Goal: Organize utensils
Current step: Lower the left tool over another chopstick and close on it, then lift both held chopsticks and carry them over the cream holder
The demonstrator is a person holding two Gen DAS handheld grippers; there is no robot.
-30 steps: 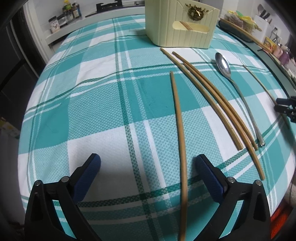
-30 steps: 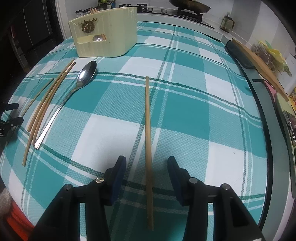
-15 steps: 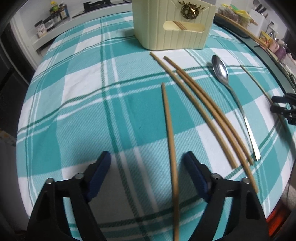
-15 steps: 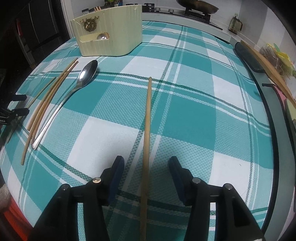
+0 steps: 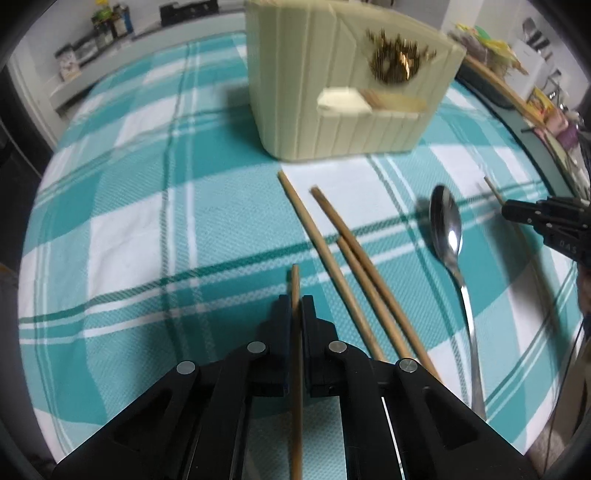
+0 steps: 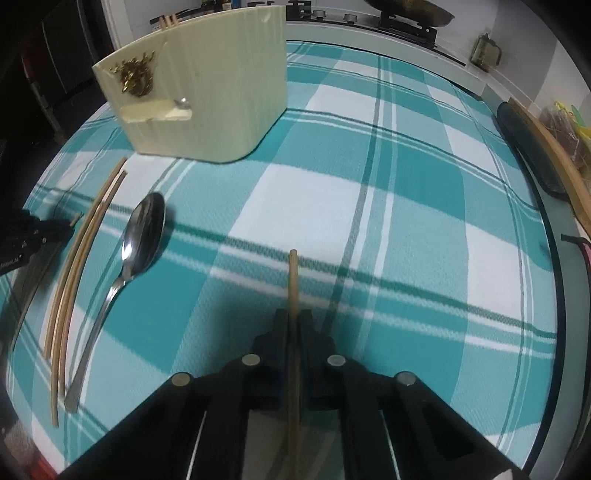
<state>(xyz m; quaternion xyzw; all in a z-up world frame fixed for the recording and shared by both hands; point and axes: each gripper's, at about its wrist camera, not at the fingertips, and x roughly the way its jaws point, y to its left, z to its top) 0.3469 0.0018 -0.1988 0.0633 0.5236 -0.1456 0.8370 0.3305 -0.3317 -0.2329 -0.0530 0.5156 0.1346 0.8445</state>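
My left gripper [image 5: 295,301] has its jaws closing onto a wooden chopstick [image 5: 294,280], and the pads press it. The stick's tip juts out just ahead of the fingers. In the same way, my right gripper [image 6: 293,314] is closing on a second chopstick [image 6: 293,277] and pinches it. A cream utensil holder [image 5: 343,85] stands ahead on the cloth, with chopstick ends poking above its rim [image 6: 168,20]. Three loose chopsticks [image 5: 332,221] and a steel spoon [image 5: 447,225] lie between the two grippers.
A teal and white checked cloth [image 6: 406,192] covers the table. A dark tray with a wooden stick [image 6: 535,147] runs along the right edge. Jars [image 5: 107,22] stand on the far counter, and a stove [image 6: 402,14] sits behind the table.
Both grippers went from open to shut, each on the chopstick that lay between its fingers. Both moved forward toward the holder, which now looks larger.
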